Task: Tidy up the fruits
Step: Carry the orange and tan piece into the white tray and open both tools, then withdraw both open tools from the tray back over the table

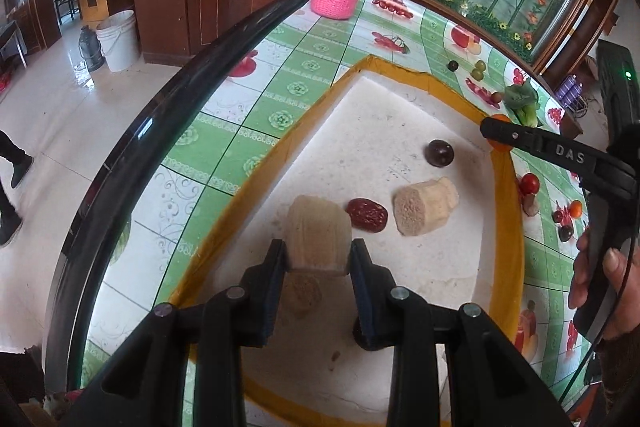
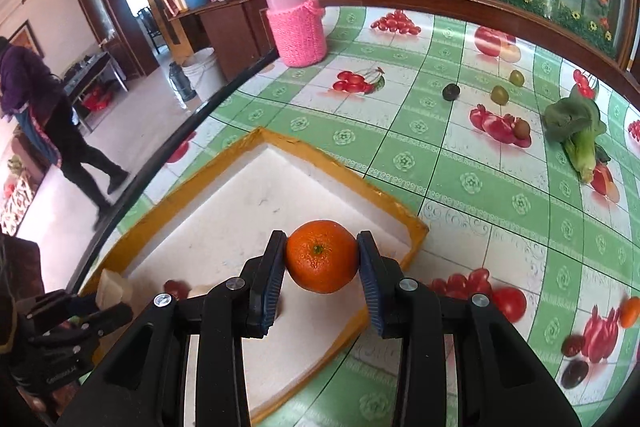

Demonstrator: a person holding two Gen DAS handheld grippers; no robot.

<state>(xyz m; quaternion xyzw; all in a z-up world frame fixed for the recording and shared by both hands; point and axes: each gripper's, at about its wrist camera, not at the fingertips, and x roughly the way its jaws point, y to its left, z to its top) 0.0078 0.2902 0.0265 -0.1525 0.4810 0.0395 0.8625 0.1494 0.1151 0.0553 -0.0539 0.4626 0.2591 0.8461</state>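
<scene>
Nearest the lens, left wrist view: left tool [image 1: 319, 254], both pads pressed on a pale beige cut block [image 1: 318, 241], carried just above the white tray [image 1: 400, 115] with its yellow rim. The block's long axis runs away from the camera, along the fingers.

Tray contents, left to right: dark red date-like fruit [image 1: 367, 214] lying flat; second beige block [image 1: 424, 205] on its side, cut face toward the camera; dark round plum [image 1: 441, 153] farther right.

Right wrist view: right tool [image 2: 321, 257], closed on an orange [image 2: 321, 255], stem end facing the camera, over the tray's near right part. Bare tray floor lies directly ahead and below.

Judgement: both loads hang over the tray already, so each drop looks straight down; the left tool sits nearer the items already placed.

Desk beyond the tray, left to right, seen clearly only from the right wrist: pink knitted jar [image 2: 294, 27], dark fruit [image 2: 451, 92], two green fruits [image 2: 499, 94], leafy vegetable [image 2: 576, 131]. Only the left wrist view shows the tray's contents whole.
</scene>
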